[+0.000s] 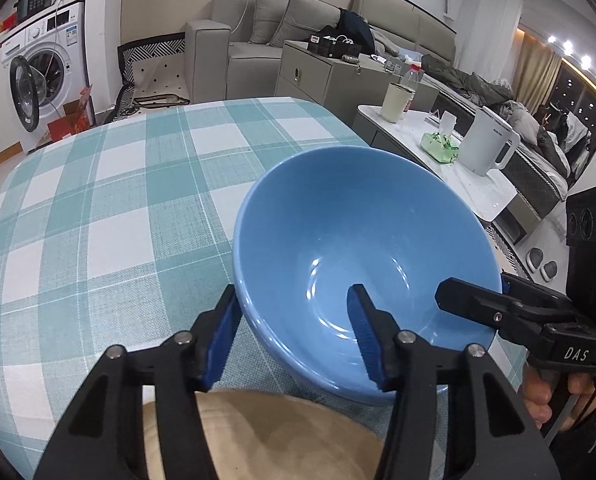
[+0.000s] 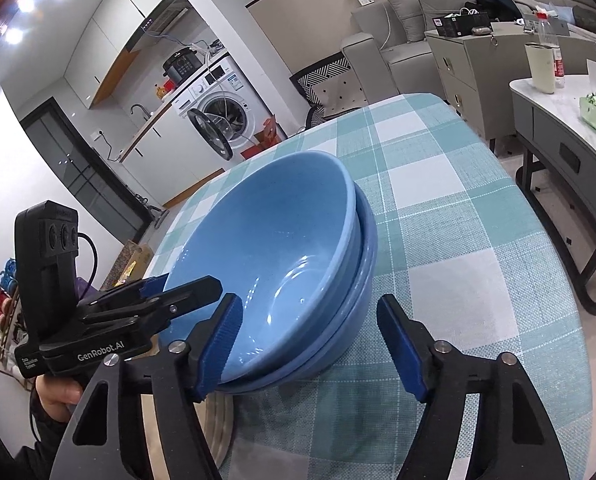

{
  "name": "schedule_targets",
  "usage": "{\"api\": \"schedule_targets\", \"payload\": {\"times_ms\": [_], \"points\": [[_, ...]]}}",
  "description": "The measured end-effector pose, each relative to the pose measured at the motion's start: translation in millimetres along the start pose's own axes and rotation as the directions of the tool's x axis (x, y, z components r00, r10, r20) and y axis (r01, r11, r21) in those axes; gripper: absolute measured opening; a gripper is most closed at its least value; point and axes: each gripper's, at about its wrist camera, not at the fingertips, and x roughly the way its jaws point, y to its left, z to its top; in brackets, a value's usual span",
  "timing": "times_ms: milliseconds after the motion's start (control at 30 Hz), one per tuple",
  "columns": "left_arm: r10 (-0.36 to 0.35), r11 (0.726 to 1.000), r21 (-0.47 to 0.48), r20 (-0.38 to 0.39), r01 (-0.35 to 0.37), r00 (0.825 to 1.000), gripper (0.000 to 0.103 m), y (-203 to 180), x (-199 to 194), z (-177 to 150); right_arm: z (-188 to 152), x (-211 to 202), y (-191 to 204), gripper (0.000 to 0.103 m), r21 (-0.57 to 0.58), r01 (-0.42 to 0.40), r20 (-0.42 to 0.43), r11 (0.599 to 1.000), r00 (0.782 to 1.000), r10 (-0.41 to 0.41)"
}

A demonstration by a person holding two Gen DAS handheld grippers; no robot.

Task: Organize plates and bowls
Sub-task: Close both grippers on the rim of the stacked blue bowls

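Two blue bowls sit nested on the checked tablecloth (image 1: 97,200), the upper bowl (image 1: 338,220) (image 2: 265,240) tilted inside the lower bowl (image 2: 364,280). My left gripper (image 1: 293,292) (image 2: 189,280) straddles the near-left wall. Its outer finger lies against the rim and its inner finger reaches inside; whether both pads press I cannot tell. My right gripper (image 2: 309,300) (image 1: 474,286) straddles the opposite side. One finger is over the inside, and the outer finger (image 2: 402,348) stands clear of the lower bowl. A beige plate (image 1: 265,432) (image 2: 217,420) lies at the near edge, partly under the bowls.
The bowls sit close to the table's near right corner. Beyond that edge a low marble-top table (image 1: 486,200) carries a white kettle (image 1: 490,148), a green tissue pack (image 1: 440,146) and a cup. A washing machine (image 1: 45,68) and a sofa stand farther back.
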Motion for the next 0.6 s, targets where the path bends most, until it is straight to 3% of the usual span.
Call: {"api": "schedule_targets", "payload": {"times_ms": [167, 600], "points": [[0.01, 1.0, -0.006, -0.001, -0.01, 1.0, 0.044, 1.8, -0.7, -0.8, -0.7, -1.9, 5.1, 0.061, -0.014, 0.007, 0.011, 1.0, 1.0, -0.007], [0.039, 0.999, 0.011, -0.004, -0.039, 0.999, 0.043, -0.7, -2.1, -2.8, 0.7, -1.5, 5.8, 0.056, -0.034, 0.038, 0.029, 0.999, 0.999, -0.037]]}}
